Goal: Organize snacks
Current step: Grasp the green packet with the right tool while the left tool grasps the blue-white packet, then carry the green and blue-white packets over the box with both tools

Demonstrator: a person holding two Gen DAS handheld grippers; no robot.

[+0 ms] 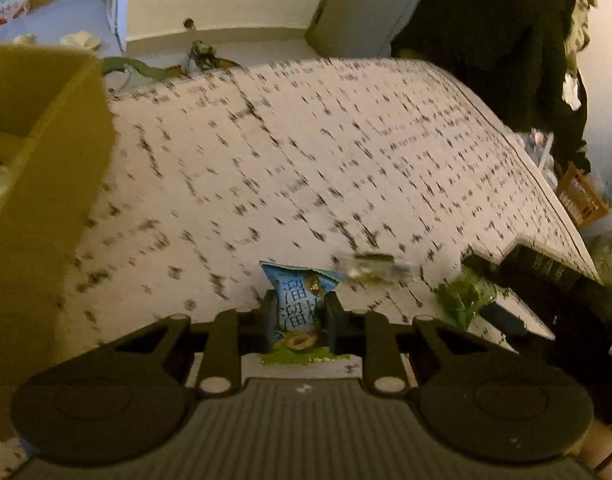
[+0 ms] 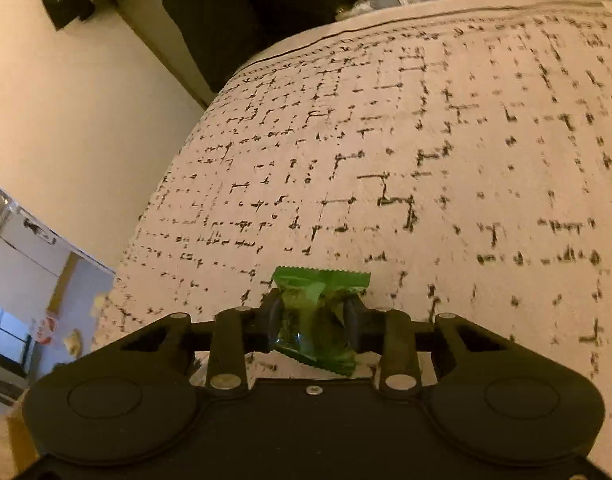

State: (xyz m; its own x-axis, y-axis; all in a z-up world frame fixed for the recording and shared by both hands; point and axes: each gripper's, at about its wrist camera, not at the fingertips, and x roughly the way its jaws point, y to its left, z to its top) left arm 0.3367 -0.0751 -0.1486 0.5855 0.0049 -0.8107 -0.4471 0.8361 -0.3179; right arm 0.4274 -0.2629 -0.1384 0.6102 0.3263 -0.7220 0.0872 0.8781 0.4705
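Note:
My left gripper (image 1: 300, 312) is shut on a blue and green snack packet (image 1: 298, 300) with Chinese characters, held above the patterned table (image 1: 266, 152). A cardboard box (image 1: 38, 152) stands at the left. A small clear-wrapped snack (image 1: 371, 267) lies on the table just ahead to the right. My right gripper (image 2: 313, 314) is shut on a green snack packet (image 2: 317, 308), held above the same table (image 2: 425, 140); that packet also shows in the left wrist view (image 1: 463, 296), at the right, with the right gripper's dark body behind it.
The table carries a white cloth with black dashes. A person in dark clothes (image 1: 497, 32) stands at its far side. An orange basket (image 1: 581, 196) sits beyond the right edge. A wall (image 2: 66, 120) lies left of the table.

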